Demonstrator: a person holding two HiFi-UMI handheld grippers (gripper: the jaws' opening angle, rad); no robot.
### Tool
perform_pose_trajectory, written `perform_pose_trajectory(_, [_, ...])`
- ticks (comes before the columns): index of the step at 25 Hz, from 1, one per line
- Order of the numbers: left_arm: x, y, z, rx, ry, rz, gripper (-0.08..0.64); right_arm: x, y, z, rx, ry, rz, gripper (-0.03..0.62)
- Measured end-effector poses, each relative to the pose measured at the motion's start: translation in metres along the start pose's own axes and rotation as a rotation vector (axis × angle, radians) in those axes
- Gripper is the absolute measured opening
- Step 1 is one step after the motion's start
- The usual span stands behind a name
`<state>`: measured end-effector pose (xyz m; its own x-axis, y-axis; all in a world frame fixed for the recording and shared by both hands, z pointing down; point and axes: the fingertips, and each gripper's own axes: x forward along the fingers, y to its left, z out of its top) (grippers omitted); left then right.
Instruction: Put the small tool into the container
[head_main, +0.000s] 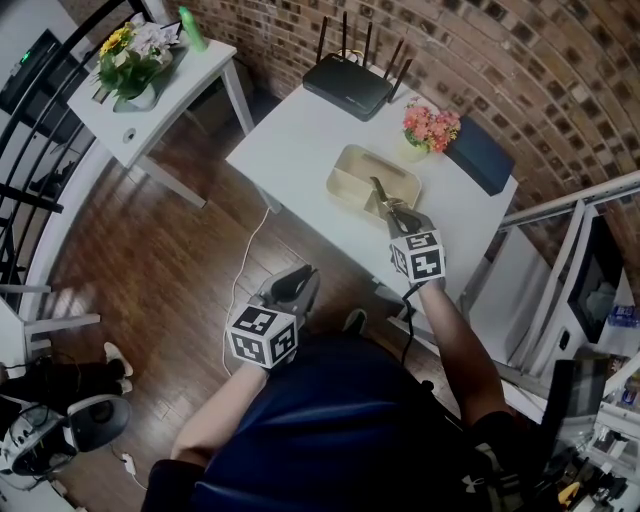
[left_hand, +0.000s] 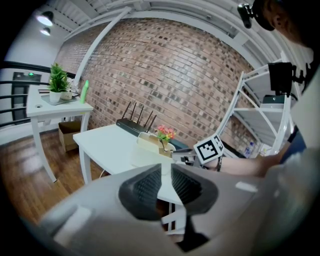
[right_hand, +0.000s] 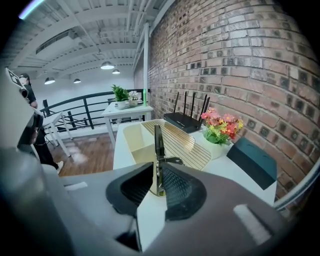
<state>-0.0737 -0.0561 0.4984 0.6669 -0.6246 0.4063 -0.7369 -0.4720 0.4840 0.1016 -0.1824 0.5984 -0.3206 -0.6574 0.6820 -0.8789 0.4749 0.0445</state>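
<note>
**Over the container (head_main: 347, 172): tool (head_main: 383, 196) release hazards**

At the white table (head_main: 290, 130), the right claw (right_hand: 156, 181) is pitched downward with its jaws slightly apart. The tool stands upright between them. It leans on one pad with a gap at the other, so the grip looks loose, not clamped. Its tip reaches over the container's open interior. The left claw (left_hand: 166, 182) hangs off the table's near side, jaws narrowly apart and nothing between them.

Hazards, as judged:
1. Hang-up. The tool may lodge against one pad instead of dropping. Cause: too narrow an opening.
2. Rim strike. The tool's held end sits close to the container's near wall. Sliding from there, it could catch the rim and tip onto the table.
3. Drag-out. Pulling the right claw back before the tool is free could carry it out again.
4. Shift. The container looks light, so a nudge from the claw could push it toward the flowers (head_main: 430, 128) or the router (head_main: 348, 86).

Count:
- tool: one
- container: one
- claws: two
- router: one
- flowers: one pot
- dark box (head_main: 480, 155): one
- tables: two, counting the side table (head_main: 150, 95)
</note>
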Motion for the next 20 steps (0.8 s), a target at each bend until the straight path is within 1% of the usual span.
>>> perform_pose_trajectory(4, [-0.001,-0.001,0.0,-0.001,0.0,-0.003,0.058,-0.004,0.001,0.003,0.002,-0.025,0.001,0.117])
perform_pose_trajectory(6, [-0.001,-0.002,0.0,0.001,0.001,-0.005,0.058,-0.008,0.001,0.004,0.02,-0.044,-0.003,0.124])
perform_pose_trajectory(9, [-0.001,-0.004,-0.001,0.003,0.001,-0.008,0.058,-0.017,0.002,0.007,0.05,-0.074,0.004,0.121])
perform_pose_trajectory(12, [0.0,-0.006,-0.001,0.008,0.006,-0.014,0.058,-0.03,0.006,0.015,0.099,-0.109,0.027,0.104])
perform_pose_trajectory(15, [0.003,-0.01,0.0,0.015,0.01,-0.021,0.057,-0.049,0.011,0.023,0.162,-0.162,0.054,0.087])
perform_pose_trajectory(20, [0.008,-0.015,0.008,0.037,-0.015,-0.024,0.034,-0.082,0.022,0.034,0.248,-0.256,0.09,0.054])
